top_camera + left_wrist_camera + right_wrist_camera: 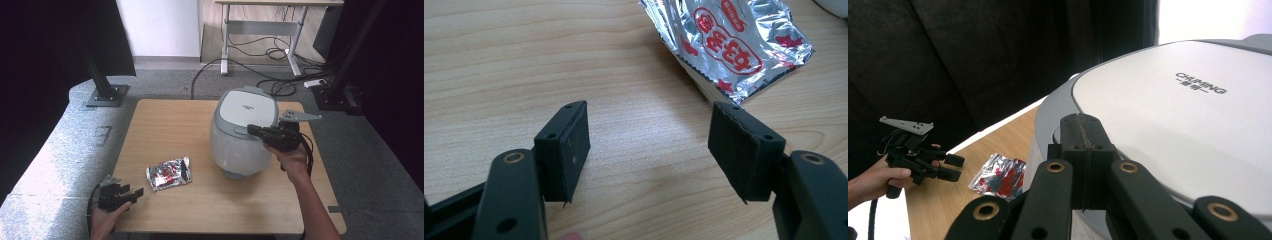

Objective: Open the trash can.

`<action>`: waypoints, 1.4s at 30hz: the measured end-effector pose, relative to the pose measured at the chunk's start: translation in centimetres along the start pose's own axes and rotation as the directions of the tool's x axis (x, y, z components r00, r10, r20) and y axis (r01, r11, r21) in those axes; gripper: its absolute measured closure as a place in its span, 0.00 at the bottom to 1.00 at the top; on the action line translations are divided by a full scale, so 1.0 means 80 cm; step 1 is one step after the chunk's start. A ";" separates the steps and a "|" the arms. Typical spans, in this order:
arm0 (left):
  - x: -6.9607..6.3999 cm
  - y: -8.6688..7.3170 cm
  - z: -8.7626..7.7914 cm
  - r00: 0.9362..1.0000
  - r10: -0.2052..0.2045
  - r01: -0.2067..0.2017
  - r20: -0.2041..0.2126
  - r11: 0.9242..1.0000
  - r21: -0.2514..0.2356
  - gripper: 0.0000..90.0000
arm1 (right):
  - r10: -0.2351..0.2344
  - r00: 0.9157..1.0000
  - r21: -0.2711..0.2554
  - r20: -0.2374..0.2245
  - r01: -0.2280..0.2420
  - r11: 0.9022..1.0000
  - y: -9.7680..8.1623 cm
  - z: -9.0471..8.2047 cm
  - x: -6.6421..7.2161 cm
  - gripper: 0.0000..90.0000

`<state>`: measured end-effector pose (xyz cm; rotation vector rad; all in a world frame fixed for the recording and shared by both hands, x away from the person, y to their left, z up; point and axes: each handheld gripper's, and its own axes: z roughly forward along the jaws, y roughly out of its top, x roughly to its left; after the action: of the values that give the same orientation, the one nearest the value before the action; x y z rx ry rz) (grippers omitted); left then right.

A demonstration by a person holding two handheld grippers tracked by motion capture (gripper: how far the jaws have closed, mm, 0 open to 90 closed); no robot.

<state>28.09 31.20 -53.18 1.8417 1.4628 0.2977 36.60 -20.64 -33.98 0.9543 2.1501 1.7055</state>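
Observation:
A white and grey rice cooker (244,129) stands on the right half of the wooden table (165,125), lid down. My right gripper (251,130) is shut with nothing between its pads, its tip over the front edge of the cooker's lid (1168,130); in the right gripper view the right gripper (1081,125) shows its two pads pressed together. A silver foil packet with red print (169,173) lies flat left of the cooker. My left gripper (136,193) rests open near the table's front left corner; in the left gripper view the left gripper (646,150) points at the foil packet (729,40), short of it.
A black stand base (106,95) sits beyond the table's back left corner. A desk frame (260,30) and loose cables (280,85) lie on the floor behind. Dark curtains hang at both sides.

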 end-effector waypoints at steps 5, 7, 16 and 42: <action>0.000 0.000 0.000 1.000 0.000 0.000 0.001 1.000 0.001 0.37 | 0.001 1.000 0.004 -0.005 -0.001 1.000 0.001 0.009 0.001 0.99; 0.000 0.000 0.000 1.000 0.001 -0.001 0.002 1.000 0.002 0.37 | -0.002 1.000 0.011 -0.004 0.002 1.000 0.002 0.012 0.001 0.99; 0.000 0.000 0.001 1.000 0.000 0.000 0.005 1.000 0.005 0.37 | -0.012 1.000 0.035 0.000 0.012 0.999 0.003 0.023 0.002 0.99; 0.001 0.000 0.000 1.000 -0.003 0.003 0.004 1.000 0.000 0.37 | -0.052 0.998 -0.012 0.033 0.052 0.999 -0.004 -0.004 0.005 0.96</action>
<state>28.12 31.29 -53.18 1.8393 1.4625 0.2919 35.99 -20.64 -34.15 0.9079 2.1216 1.6667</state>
